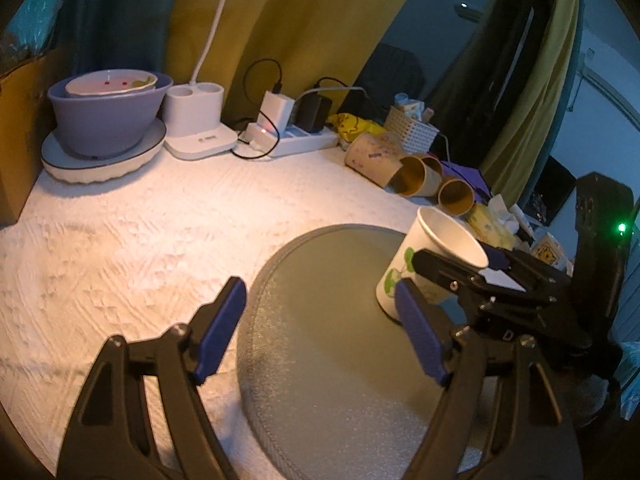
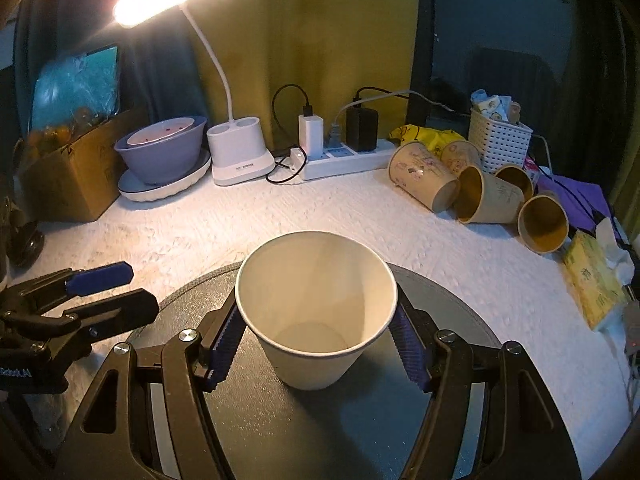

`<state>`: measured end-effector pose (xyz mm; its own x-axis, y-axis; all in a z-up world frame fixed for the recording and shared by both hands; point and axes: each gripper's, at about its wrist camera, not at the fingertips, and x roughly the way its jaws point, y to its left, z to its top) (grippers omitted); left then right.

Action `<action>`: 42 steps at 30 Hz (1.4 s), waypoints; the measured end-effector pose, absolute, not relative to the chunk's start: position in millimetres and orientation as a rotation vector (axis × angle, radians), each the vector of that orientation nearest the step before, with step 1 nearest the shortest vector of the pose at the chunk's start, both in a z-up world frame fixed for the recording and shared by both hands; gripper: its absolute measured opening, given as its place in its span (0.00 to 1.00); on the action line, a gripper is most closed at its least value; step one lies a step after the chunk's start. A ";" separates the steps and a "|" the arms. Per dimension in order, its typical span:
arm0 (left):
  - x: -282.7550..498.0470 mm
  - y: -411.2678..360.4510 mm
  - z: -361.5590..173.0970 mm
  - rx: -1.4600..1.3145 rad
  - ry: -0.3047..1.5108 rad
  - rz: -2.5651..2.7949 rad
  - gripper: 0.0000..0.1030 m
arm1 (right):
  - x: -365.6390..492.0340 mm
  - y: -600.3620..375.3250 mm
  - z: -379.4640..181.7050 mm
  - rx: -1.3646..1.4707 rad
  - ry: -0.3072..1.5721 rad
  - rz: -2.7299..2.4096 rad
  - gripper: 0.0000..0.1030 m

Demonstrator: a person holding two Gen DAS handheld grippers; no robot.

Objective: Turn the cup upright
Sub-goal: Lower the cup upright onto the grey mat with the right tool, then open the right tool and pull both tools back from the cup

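Note:
A white paper cup [image 2: 316, 312] with green print stands mouth-up on a round grey mat [image 2: 460, 320]. My right gripper [image 2: 316, 340] is shut on the cup, its blue pads pressed on both sides below the rim. In the left wrist view the cup [image 1: 424, 256] is at the mat's [image 1: 328, 320] right edge, tilted slightly, with the right gripper [image 1: 452, 268] around it. My left gripper [image 1: 320, 328] is open and empty over the mat's left part, apart from the cup. It also shows at the left of the right wrist view [image 2: 116, 292].
Several brown paper cups [image 2: 480, 192] lie on their sides at the back right, next to a white basket [image 2: 500, 140]. A power strip [image 2: 344, 160], lamp base [image 2: 240, 152] and purple bowl [image 2: 164, 152] on a plate line the back. A tissue pack [image 2: 592, 284] lies right.

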<state>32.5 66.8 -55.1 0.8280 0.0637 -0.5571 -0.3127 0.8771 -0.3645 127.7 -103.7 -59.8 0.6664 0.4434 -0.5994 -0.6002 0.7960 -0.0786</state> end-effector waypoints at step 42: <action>25.1 3.4 -32.8 -0.188 0.469 0.091 0.90 | 72.0 -177.9 -45.5 -0.208 0.600 0.514 0.73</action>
<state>25.1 3.4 -32.8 0.8884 0.0443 -0.4569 -0.1303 0.9787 -0.1585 72.0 -177.9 -45.5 0.7053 0.3993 -0.5858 -0.5175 0.8548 -0.0404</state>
